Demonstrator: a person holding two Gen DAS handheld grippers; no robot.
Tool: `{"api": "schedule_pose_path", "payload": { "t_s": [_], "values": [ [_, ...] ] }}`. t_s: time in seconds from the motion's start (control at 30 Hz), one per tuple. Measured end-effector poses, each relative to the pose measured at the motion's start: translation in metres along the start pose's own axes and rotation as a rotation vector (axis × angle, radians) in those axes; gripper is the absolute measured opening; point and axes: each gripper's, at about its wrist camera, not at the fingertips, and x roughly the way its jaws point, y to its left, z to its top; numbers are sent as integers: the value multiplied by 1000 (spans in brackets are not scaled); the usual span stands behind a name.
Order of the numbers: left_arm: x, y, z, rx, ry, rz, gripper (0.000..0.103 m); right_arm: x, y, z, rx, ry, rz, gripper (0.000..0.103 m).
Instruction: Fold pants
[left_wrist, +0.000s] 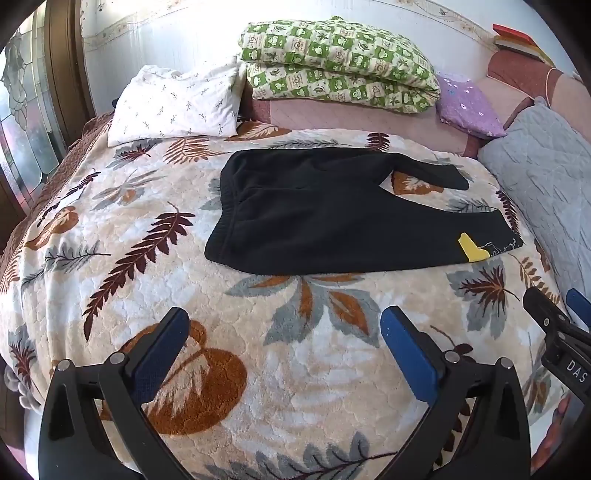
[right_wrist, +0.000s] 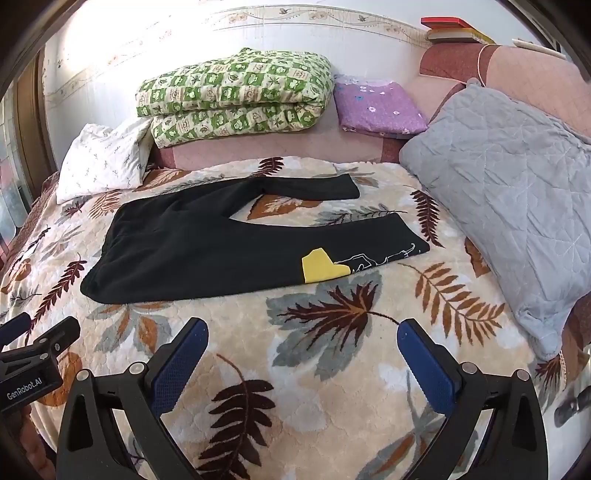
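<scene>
Leaf-print blanket (right_wrist: 332, 369) under black pants (right_wrist: 207, 243)

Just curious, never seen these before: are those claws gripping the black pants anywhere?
No. Both the left claw and right claw are open above the blanket, apart from the pants.

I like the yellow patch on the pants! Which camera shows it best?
The right wrist view: the yellow patch looks big and its whole shape shows on the near leg of the black pants. In the left wrist view it looks small, squashed sideways.
</scene>
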Motion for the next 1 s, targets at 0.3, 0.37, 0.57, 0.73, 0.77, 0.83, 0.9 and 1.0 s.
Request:
{"api": "schedule_pose_path", "payload": {
  "t_s": [0.3,0.37,0.57,0.73,0.77,0.83,0.9,1.0],
  "values": [
    [6,7,1,-58,46,-36,103,2,-6,-2,17,12,9,103],
    [5,7,1,-53,38,-31,103,2,-6,-2,14,16,8,103],
    [4,3,0,-21,32,-28,103,2,-5,-1,11,18,7,103],
    [7,2,-1,-20,48,-35,103,1,-3,-2,8,17,7,103],
    [7,2,0,-18,48,-34,103,1,-3,-1,9,16,7,103],
    [7,1,0,-15,48,-34,103,2,-3,-1,8,16,7,103],
    [7,1,0,-14,49,-35,103,3,-4,0,9,19,8,103],
    [8,1,0,-16,51,-35,103,4,-5,0,10,22,9,103]
  ]
}}
